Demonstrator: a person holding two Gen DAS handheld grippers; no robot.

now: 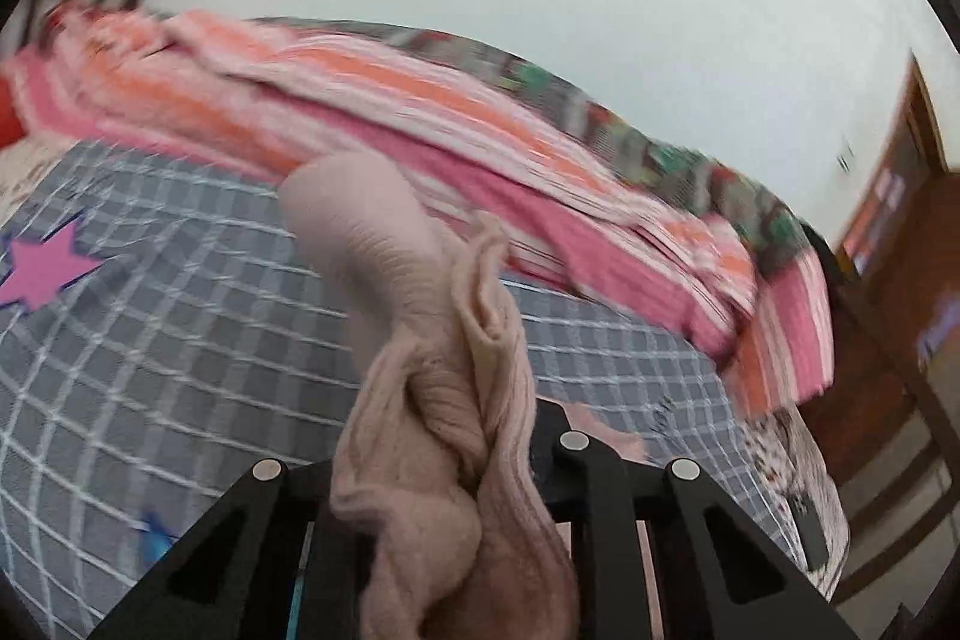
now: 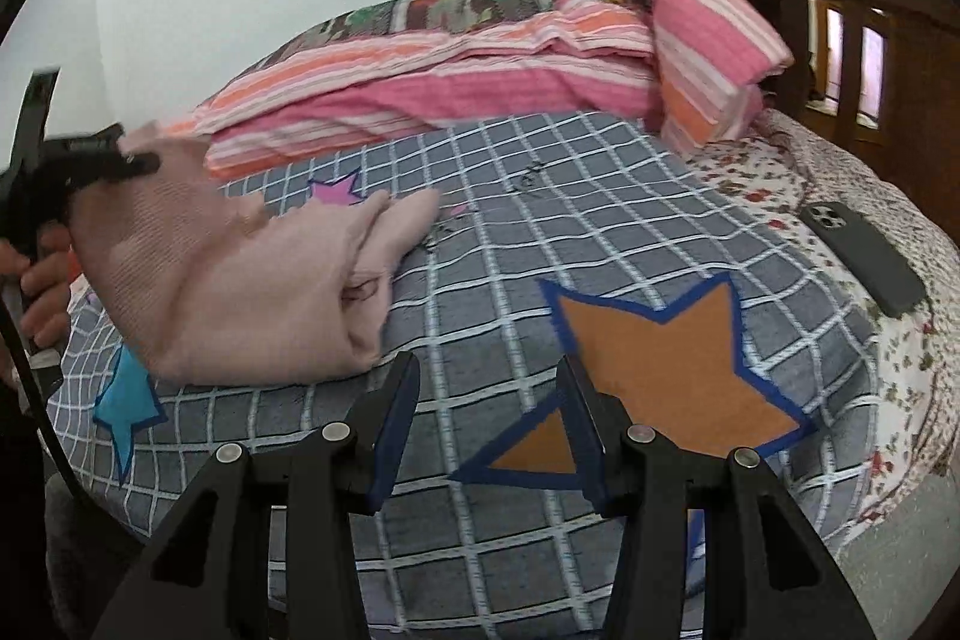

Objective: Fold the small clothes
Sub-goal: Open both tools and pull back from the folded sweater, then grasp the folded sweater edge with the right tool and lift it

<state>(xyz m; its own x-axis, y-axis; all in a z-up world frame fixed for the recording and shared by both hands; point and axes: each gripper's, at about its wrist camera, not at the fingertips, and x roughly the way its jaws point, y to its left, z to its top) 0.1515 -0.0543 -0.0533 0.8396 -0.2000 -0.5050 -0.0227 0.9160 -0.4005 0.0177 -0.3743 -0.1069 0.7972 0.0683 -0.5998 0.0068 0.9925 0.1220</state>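
Pink garment (image 1: 444,436) bunched, seemingly between left fingers (image 1: 528,436).

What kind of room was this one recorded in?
Most likely a bedroom. The work surface is a bed with a checked star-patch cover, a folded striped blanket lies along its far side, and a wooden bed frame stands at one end.

left claw (image 2: 141,163) clamped (raised), right claw (image 2: 489,424) agape, empty

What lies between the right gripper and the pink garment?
In the right wrist view, only bare checked bedspread separates the right gripper from the pink garment.
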